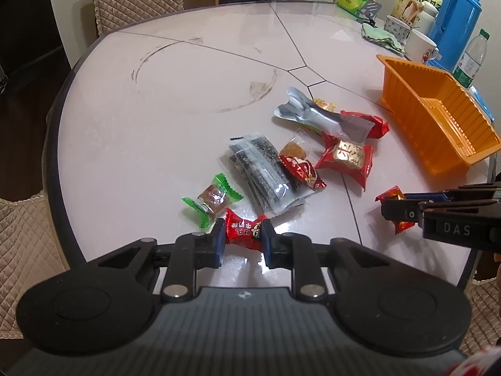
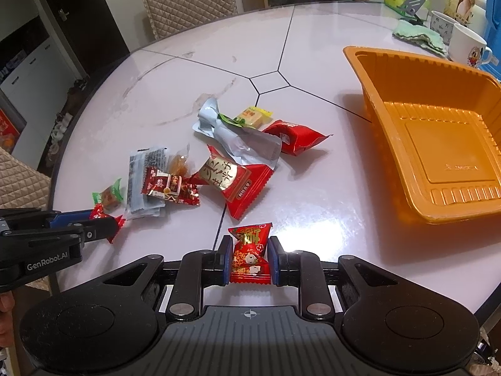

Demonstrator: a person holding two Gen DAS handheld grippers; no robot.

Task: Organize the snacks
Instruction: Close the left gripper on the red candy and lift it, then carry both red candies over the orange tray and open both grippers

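the left gripper (image 1: 241,240) has its jaws clamped on a red twist-wrapped candy (image 1: 242,231) at the 6 o'clock edge of the surface (image 1: 156,109). the right gripper (image 2: 249,258) grips a red and gold candy (image 2: 250,255). the orange tray (image 2: 438,144) sits empty at 3 o'clock of the snack pile (image 2: 219,156).

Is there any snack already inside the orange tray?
No, the orange tray shows only its bare ribbed floor, while the snacks lie on the table beside it.
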